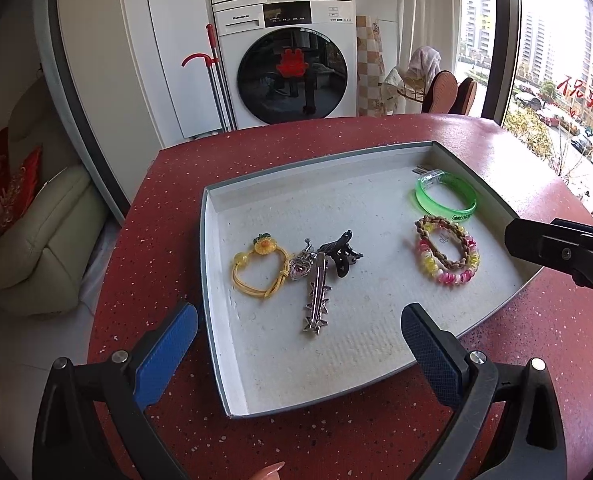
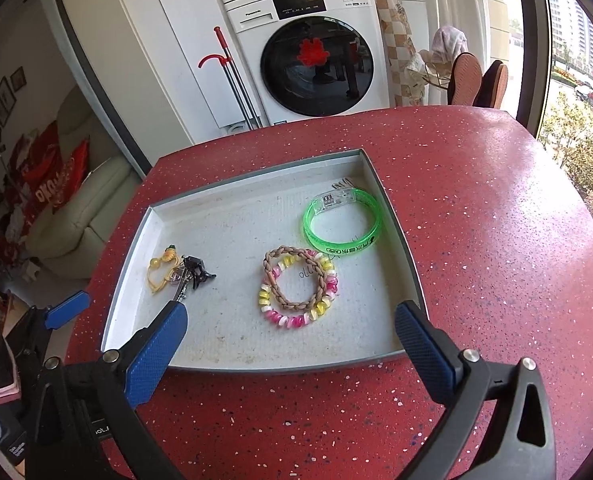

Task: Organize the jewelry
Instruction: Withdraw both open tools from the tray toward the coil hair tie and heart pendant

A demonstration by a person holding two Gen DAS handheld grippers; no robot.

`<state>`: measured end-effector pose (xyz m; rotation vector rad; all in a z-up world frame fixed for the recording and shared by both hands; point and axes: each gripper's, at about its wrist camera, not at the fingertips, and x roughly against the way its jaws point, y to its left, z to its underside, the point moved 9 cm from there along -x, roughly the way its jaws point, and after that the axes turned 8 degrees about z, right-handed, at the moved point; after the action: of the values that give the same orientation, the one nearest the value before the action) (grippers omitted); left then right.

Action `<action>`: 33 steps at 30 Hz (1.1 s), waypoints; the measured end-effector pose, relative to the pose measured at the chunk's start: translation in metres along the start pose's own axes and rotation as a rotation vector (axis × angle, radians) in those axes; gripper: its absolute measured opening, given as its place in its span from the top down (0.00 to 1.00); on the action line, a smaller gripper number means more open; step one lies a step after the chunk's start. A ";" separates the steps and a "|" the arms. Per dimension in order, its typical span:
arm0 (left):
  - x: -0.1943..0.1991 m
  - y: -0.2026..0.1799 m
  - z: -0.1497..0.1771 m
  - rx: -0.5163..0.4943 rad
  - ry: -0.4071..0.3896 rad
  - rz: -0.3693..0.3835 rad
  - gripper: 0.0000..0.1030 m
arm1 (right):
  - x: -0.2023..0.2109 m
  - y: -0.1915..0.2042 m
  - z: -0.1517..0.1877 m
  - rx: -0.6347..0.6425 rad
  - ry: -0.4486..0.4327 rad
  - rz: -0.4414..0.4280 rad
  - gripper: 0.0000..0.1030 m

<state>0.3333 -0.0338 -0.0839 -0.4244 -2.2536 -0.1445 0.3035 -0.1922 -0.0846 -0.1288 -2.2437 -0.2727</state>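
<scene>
A shallow grey tray (image 1: 216,248) (image 2: 400,248) with a white liner sits on the red speckled table. In it lie a yellow hair tie with a flower (image 1: 256,268) (image 2: 160,272), a heart charm (image 1: 298,268), a spiked silver hair clip (image 1: 317,300), a black claw clip (image 1: 340,254) (image 2: 198,270), a green bangle (image 1: 446,196) (image 2: 340,224), and a brown braided band on a pink-yellow coil tie (image 1: 448,256) (image 2: 300,288). My left gripper (image 1: 299,330) is open and empty over the tray's near edge. My right gripper (image 2: 292,330) is open and empty above the tray's front.
The red table (image 2: 496,220) ends at a rounded far edge. A washing machine (image 1: 288,60) and a mop stand behind it. A sofa (image 1: 36,240) is at the left, a window at the right. The right gripper's body shows in the left wrist view (image 1: 564,252).
</scene>
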 end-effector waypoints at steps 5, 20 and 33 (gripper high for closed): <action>0.012 -0.001 0.006 -0.012 -0.010 -0.023 0.00 | 0.010 0.003 0.009 0.025 0.007 0.001 0.00; 0.043 -0.013 0.041 -0.035 -0.013 -0.026 0.00 | 0.044 -0.007 0.072 0.027 0.057 -0.005 0.00; 0.046 -0.041 0.082 -0.052 0.054 0.149 0.00 | 0.077 -0.016 0.152 0.125 0.086 0.031 0.00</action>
<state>0.2320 -0.0411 -0.1017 -0.6065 -2.1602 -0.1359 0.1375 -0.1714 -0.1208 -0.0833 -2.1646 -0.1194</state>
